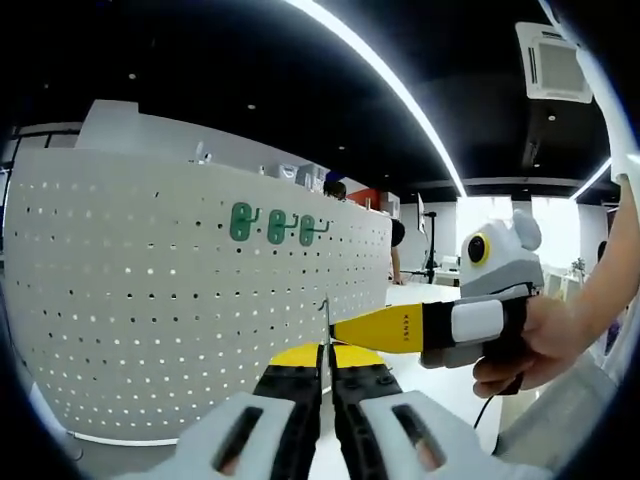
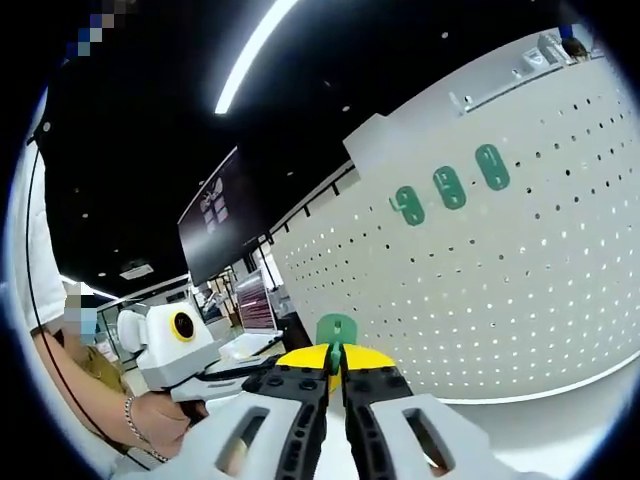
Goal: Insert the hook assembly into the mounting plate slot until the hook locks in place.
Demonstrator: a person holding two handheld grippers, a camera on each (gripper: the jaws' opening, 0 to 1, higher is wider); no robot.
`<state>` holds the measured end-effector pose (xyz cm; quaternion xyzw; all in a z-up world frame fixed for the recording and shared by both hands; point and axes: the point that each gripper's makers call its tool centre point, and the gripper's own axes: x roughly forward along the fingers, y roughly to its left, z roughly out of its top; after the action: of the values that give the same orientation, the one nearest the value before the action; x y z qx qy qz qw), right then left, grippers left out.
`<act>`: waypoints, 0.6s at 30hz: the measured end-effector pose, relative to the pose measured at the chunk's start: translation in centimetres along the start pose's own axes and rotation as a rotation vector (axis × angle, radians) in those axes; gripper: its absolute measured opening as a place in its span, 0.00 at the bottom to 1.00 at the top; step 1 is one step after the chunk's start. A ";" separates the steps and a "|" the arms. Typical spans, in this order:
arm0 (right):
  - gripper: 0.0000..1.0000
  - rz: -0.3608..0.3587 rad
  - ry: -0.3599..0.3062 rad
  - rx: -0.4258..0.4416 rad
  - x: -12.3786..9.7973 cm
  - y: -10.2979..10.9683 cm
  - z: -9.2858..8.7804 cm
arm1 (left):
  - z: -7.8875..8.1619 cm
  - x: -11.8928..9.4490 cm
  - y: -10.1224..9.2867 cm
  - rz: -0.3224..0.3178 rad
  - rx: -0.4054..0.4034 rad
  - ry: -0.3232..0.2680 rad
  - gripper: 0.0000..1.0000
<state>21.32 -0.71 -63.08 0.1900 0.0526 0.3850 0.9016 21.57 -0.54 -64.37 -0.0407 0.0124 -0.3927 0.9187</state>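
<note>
While three green hooks (image 1: 277,225) hang near the pegboard's (image 1: 150,300) top edge, the right gripper (image 2: 336,372) pinches a fourth green hook (image 2: 336,332). The left gripper (image 1: 326,368) has its jaws nearly closed on something thin I cannot identify.

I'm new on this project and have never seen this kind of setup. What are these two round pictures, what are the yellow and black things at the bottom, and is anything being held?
A person holds a hand tool in each hand, and each tool ends in two jaws. A fisheye camera rides on each tool and looks along the jaws, hence the round pictures.

In the left gripper view, the left gripper rises from the bottom, jaws closed; whether it grips anything I cannot tell. From the right comes the right gripper, held in a hand.

In the right gripper view, the right gripper is shut on a green hook. The left gripper's white body shows at lower left.

Ahead stands a white pegboard, the mounting plate, with three green hooks already on it.
</note>
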 end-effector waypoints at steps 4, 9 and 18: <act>0.01 -0.012 -0.002 -0.003 -0.1 0.0 0.1 | -0.1 0.1 0.0 -0.001 -0.002 -0.003 0.01; 0.00 -0.015 0.002 -0.024 0.0 0.1 0.1 | 0.0 0.1 0.0 -0.002 0.000 -0.002 0.02; 0.00 0.000 0.022 -0.013 0.1 0.2 0.0 | 0.0 0.0 0.1 -0.010 0.002 0.002 0.04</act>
<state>21.27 -0.56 -62.99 0.1800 0.0601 0.3873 0.9022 21.59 -0.46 -64.38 -0.0394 0.0124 -0.3974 0.9167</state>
